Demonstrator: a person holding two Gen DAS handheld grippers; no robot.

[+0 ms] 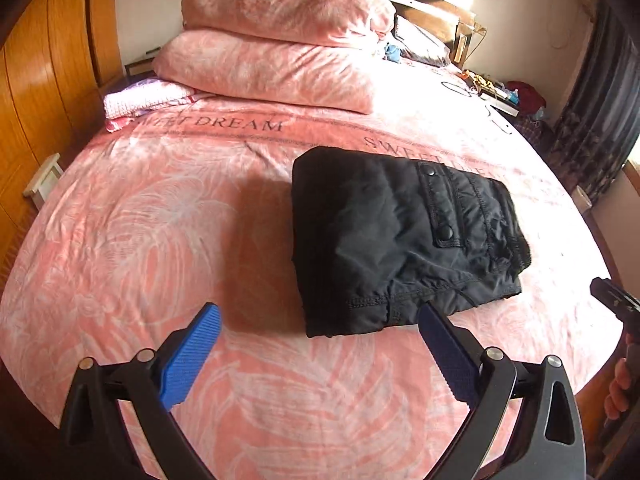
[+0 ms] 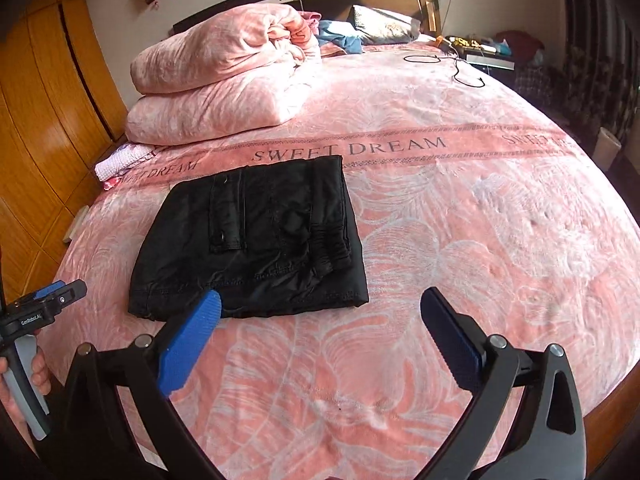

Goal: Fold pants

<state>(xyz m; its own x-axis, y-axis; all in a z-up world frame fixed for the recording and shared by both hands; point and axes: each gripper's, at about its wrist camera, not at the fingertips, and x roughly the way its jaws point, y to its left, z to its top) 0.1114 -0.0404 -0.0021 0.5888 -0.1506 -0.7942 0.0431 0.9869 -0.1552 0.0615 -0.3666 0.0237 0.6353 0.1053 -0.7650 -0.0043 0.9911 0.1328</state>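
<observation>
While "SWEET DREAM" is showing on the bedspread (image 2: 460, 260), we are holding both fingers released above the folded black pants (image 2: 256, 236).

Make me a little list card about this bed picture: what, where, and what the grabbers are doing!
thing: black pants, folded into a flat bundle
where: on the pink bedspread
behind: pink quilt stack
left gripper: open, empty, off the pants
right gripper: open, empty, off the pants
folding: looks finished
</observation>
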